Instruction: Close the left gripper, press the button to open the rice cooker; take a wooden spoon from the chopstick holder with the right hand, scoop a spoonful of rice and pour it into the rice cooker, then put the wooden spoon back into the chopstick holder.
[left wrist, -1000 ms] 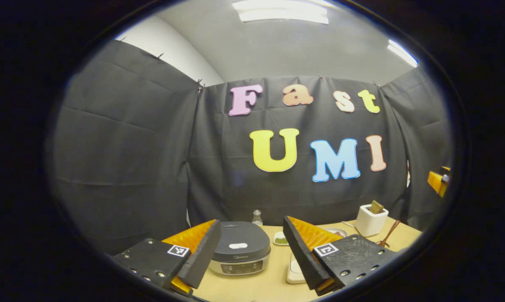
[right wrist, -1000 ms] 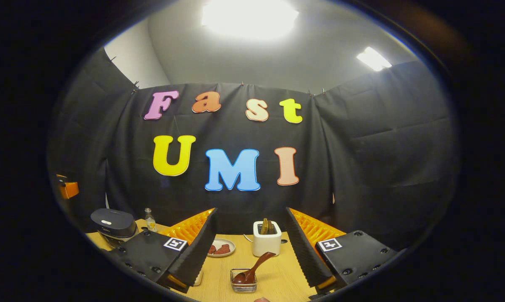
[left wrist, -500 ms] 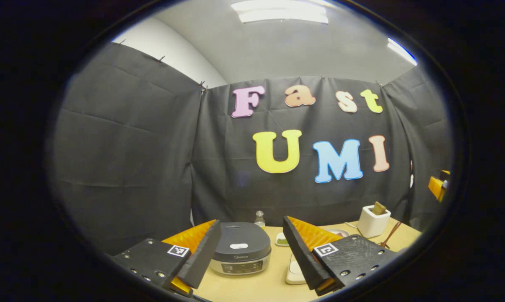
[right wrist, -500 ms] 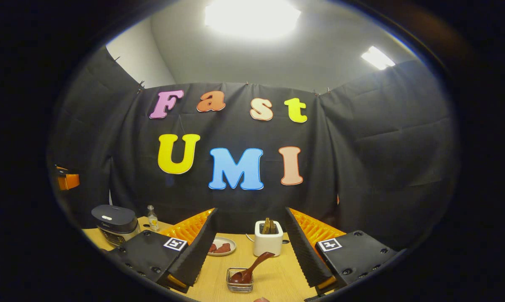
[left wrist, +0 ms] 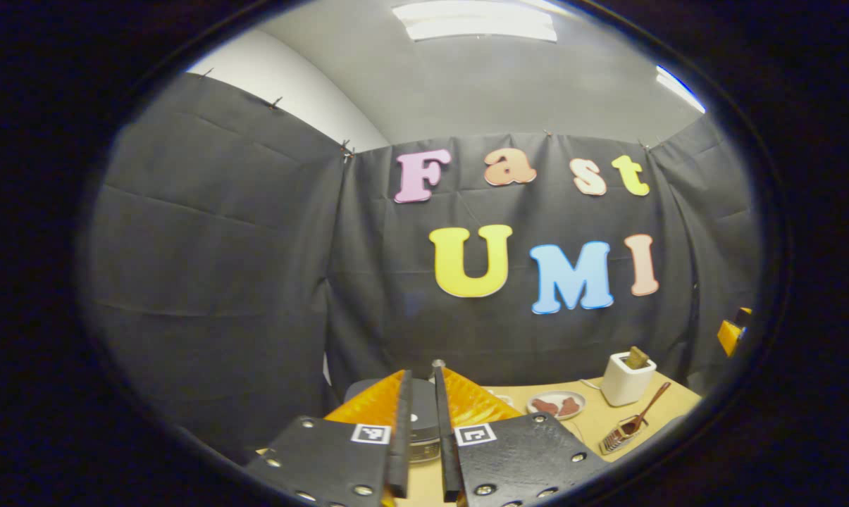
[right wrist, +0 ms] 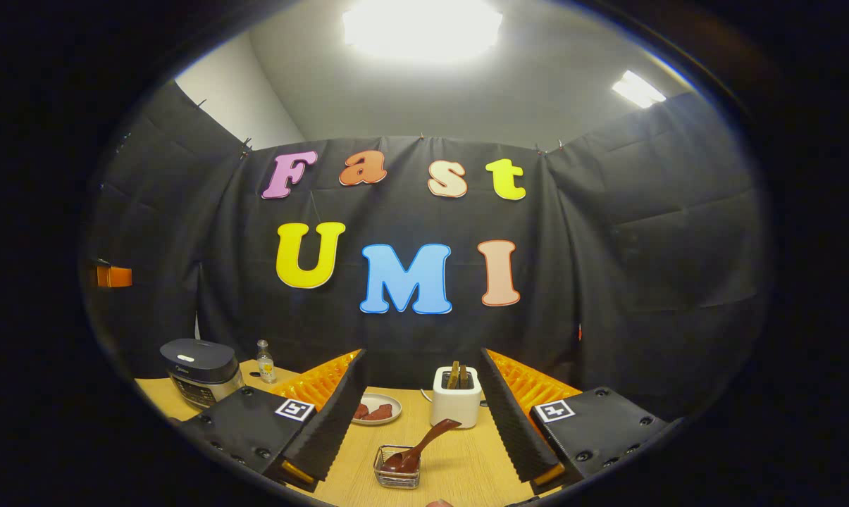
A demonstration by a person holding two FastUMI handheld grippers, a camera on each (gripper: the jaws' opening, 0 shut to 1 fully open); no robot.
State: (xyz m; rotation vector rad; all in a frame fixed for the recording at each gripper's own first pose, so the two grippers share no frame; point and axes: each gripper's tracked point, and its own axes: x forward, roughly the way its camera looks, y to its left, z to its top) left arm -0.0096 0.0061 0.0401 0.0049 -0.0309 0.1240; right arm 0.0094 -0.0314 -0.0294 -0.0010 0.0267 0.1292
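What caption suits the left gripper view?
Left gripper, jaws nearly shut, aimed at the closed rice cooker on the wooden table.

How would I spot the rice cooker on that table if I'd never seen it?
Start at the tan table in front of the black cloth wall and look to its far left end. The rice cooker stands there beside a small clear bottle: a squat rounded appliance with a dark lid and silvery body, bulkier than anything else on the table.
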